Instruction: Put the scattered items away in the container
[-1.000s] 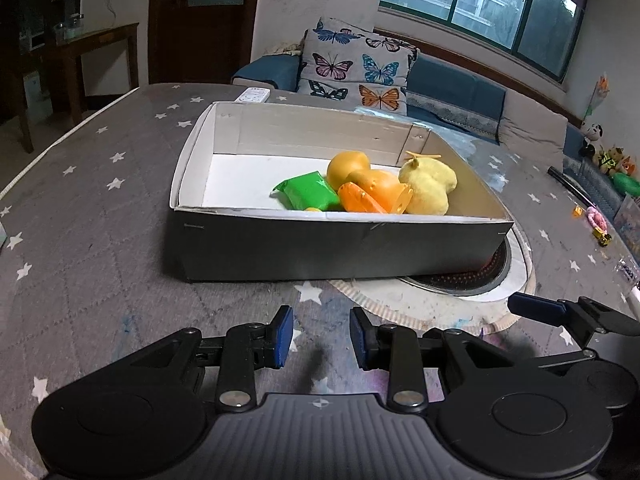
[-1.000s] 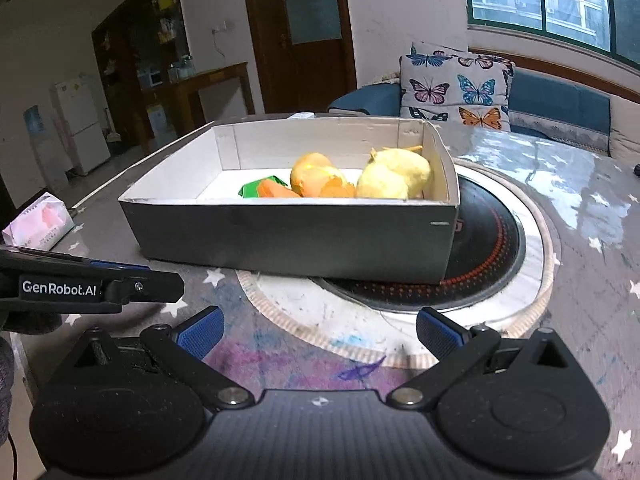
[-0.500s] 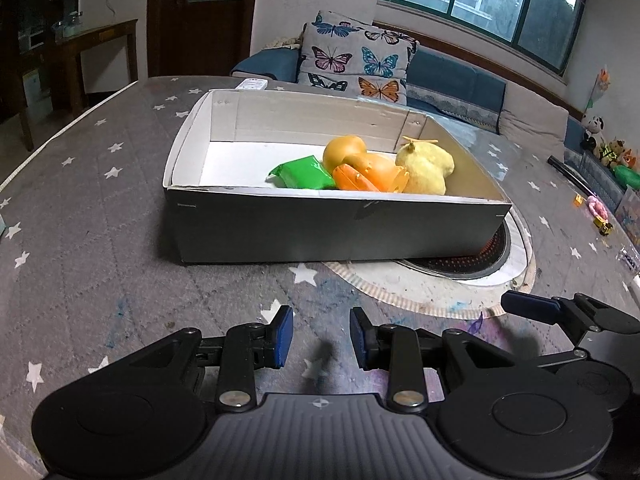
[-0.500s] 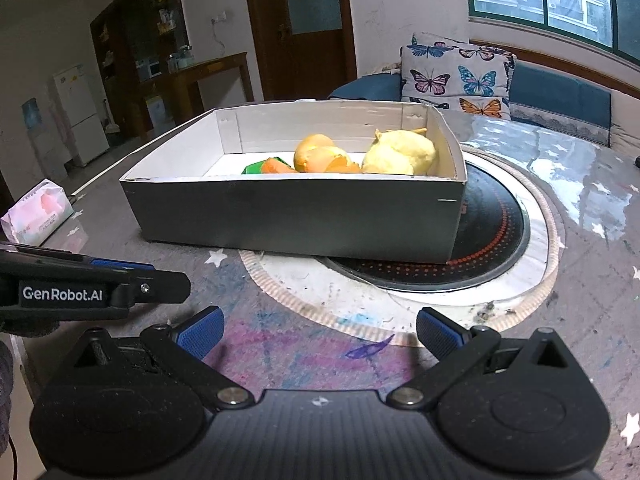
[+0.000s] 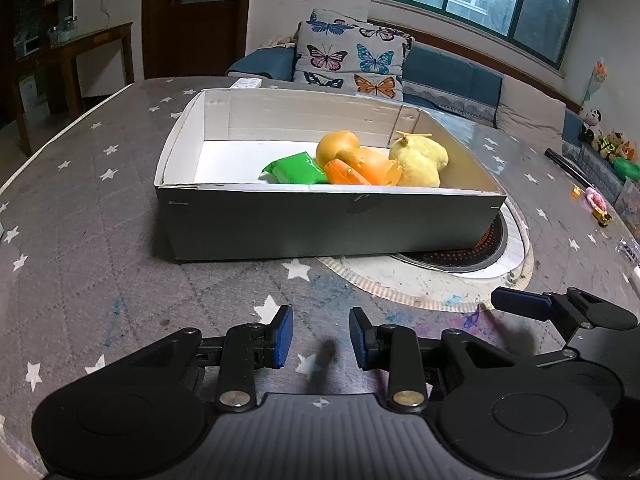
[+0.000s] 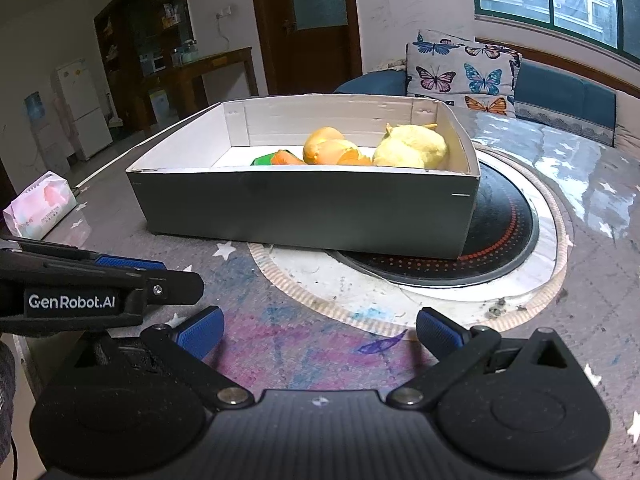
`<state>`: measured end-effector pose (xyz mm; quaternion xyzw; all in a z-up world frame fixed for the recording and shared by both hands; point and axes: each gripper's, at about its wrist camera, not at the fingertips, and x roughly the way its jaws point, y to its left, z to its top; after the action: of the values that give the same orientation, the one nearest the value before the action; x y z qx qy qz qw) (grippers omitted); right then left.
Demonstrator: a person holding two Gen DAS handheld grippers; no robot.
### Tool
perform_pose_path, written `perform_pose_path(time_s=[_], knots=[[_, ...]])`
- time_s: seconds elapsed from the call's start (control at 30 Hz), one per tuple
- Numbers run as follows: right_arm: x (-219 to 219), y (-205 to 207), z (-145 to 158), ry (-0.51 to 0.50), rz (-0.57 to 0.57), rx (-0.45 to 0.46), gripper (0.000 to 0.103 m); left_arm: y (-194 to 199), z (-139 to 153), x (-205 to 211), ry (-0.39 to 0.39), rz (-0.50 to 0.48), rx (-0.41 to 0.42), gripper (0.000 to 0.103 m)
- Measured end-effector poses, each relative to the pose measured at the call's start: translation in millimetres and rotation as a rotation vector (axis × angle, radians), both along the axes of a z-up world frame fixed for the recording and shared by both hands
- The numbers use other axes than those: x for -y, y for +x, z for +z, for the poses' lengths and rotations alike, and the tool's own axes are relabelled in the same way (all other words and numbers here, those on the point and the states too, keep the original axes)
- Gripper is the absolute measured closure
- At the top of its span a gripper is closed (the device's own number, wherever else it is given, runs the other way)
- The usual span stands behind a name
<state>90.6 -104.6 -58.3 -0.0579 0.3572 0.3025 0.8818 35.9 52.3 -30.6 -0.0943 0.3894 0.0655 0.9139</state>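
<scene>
Left hand-held gripper (image 5: 320, 338) nearly closed, empty; right hand-held gripper (image 6: 320, 332) wide, empty.

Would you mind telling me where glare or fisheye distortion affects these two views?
Right wrist view: window light glares off the glossy table at right, washing out its star pattern. Left wrist view: the table edge and window frame bow strongly; the box stays sharp and evenly lit in both.
</scene>
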Motion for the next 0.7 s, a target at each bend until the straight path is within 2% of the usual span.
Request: perform_pose_path(time_s=[0.7], knots=[[-0.9, -0.9, 1.3, 0.004, 0.006, 0.002, 0.0, -1.0, 3.0, 7.7, 0.023, -0.013, 0.013, 0.071]])
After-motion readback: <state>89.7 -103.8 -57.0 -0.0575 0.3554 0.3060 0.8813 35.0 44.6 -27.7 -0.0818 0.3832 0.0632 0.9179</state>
